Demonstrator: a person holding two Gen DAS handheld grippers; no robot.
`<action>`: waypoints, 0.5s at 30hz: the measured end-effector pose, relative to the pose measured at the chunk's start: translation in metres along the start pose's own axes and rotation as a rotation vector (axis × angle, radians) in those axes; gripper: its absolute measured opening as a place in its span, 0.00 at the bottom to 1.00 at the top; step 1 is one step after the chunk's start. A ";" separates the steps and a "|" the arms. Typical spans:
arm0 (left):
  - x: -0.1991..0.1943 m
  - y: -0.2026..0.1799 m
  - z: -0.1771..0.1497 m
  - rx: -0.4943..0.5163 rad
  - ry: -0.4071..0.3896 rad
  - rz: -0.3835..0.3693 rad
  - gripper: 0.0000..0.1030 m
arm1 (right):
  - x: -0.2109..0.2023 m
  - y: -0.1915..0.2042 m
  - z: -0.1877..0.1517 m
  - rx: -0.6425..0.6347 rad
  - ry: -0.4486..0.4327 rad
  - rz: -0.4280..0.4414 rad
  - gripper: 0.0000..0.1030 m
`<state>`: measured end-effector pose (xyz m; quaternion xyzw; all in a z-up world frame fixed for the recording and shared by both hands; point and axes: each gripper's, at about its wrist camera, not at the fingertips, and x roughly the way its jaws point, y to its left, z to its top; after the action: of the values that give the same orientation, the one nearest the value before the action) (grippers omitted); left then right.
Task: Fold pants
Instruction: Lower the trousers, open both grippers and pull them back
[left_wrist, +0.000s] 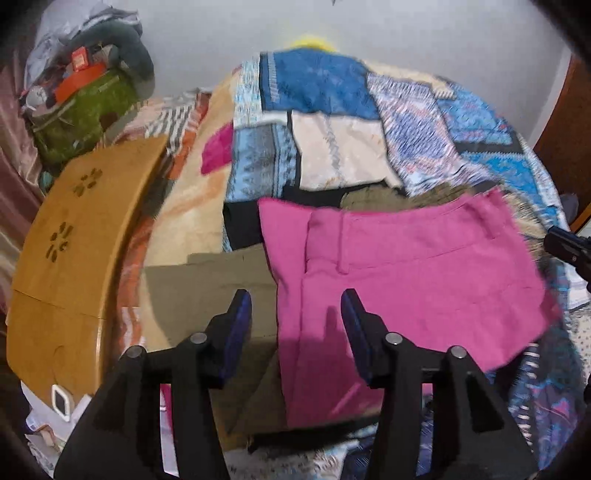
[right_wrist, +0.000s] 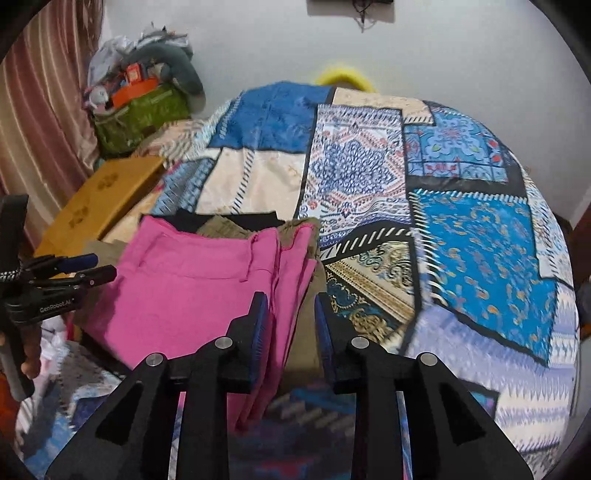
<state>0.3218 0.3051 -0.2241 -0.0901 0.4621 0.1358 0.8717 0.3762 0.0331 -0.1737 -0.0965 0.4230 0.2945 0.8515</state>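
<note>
- Your pink pants (left_wrist: 406, 273) lie folded on the bed, on top of an olive garment (left_wrist: 207, 291) and a black one (left_wrist: 240, 229), all resting on the patchwork bedspread (right_wrist: 480, 240).
- From the left wrist view, the waistband with its belt loops runs across the far side of the pink stack, and the left edge of the fabric drops straight down between your fingers.
- Your left claw (left_wrist: 295, 314) stands apart, pads clear of the cloth: one blue pad (left_wrist: 236, 332) is over the olive garment, the other over the pink fabric. Nothing is clamped.
- From the right wrist view, your right claw (right_wrist: 291, 325) is parted too, narrower than the left. The layered right edge of the pink pants and a strip of olive cloth lie in the gap; the left pad (right_wrist: 260, 339) sits just beside the pink folds, but I cannot tell whether it touches them. No squeeze on the fabric shows.
- That same view catches your left claw off to the left, level with the pants' near left corner, a hand (right_wrist: 29, 354) gripping its handle.
- A wooden lap desk (left_wrist: 74, 251) sits at the left side of the bed, well apart from the pants.
- A green bag (right_wrist: 140, 114) stuffed with odds and ends stands in the far corner beside a pink curtain (right_wrist: 44, 122).
</note>
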 end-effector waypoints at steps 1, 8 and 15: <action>-0.013 -0.003 0.001 0.008 -0.023 -0.004 0.49 | -0.011 0.000 -0.001 0.005 -0.019 0.010 0.23; -0.126 -0.033 0.003 0.053 -0.219 -0.057 0.49 | -0.093 0.022 0.002 -0.015 -0.183 0.059 0.23; -0.248 -0.066 -0.028 0.119 -0.453 -0.069 0.49 | -0.199 0.061 -0.008 -0.042 -0.413 0.138 0.23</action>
<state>0.1880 0.1963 -0.0314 -0.0214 0.2583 0.0950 0.9611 0.2413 -0.0045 -0.0187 -0.0229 0.2391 0.3742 0.8957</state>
